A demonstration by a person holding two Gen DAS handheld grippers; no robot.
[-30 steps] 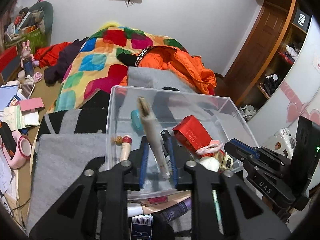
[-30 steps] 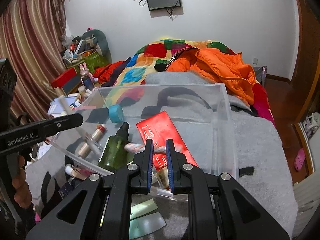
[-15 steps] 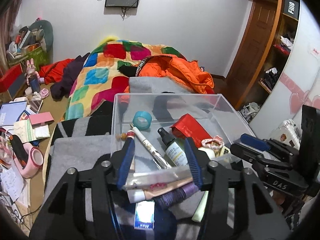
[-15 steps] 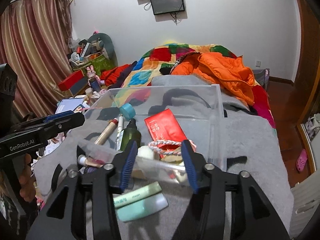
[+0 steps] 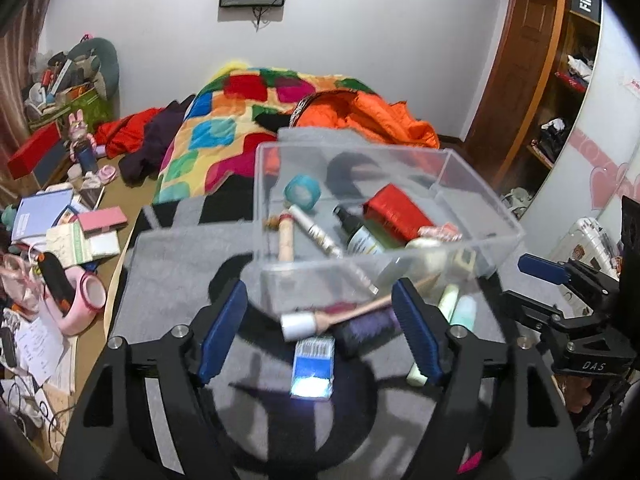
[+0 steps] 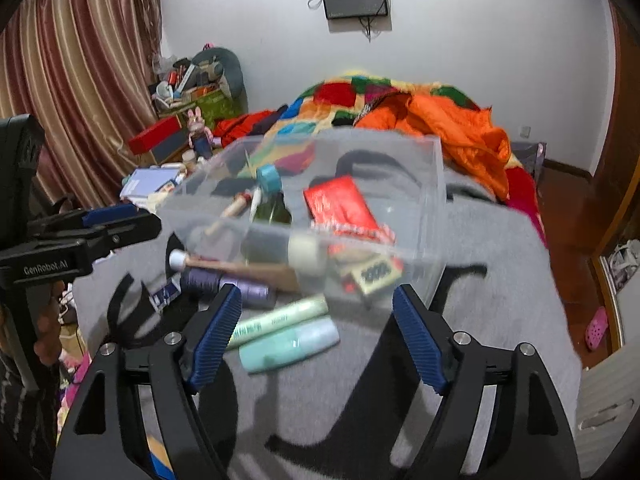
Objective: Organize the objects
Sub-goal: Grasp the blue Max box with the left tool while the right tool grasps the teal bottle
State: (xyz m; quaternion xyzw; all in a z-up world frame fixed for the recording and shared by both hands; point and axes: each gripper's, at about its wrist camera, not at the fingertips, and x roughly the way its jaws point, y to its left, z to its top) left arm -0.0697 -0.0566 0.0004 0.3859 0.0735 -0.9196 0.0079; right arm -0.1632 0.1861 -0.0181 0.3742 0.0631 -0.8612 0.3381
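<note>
A clear plastic box (image 5: 264, 184) (image 6: 436, 184) stands on a grey blanket. Inside it lie a red carton (image 5: 396, 210) (image 6: 340, 204), a teal round jar (image 5: 303, 193), a dark spray bottle (image 5: 358, 232) and slim tubes. In front of the box lie a blue-white packet (image 5: 313, 360), a purple bottle (image 6: 224, 284), a beige tube with a white cap (image 5: 340, 314) and two pale green tubes (image 6: 280, 316). My left gripper (image 5: 318, 300) hovers over these loose items, its jaws opening with nothing held. My right gripper (image 6: 318, 300) is beside it, jaws also opening and empty.
A patchwork quilt (image 5: 240, 120) and an orange jacket (image 5: 372, 120) lie on the bed behind the box. Books, papers and a pink ring (image 5: 86, 300) clutter the floor on the left. A wooden wardrobe (image 5: 532, 80) stands on the right. A hand (image 6: 48, 320) grips the left tool.
Both grippers have drawn back from the box and opened wide. The left let go of a slim tube, which now lies in the box. The right went from shut to open.
</note>
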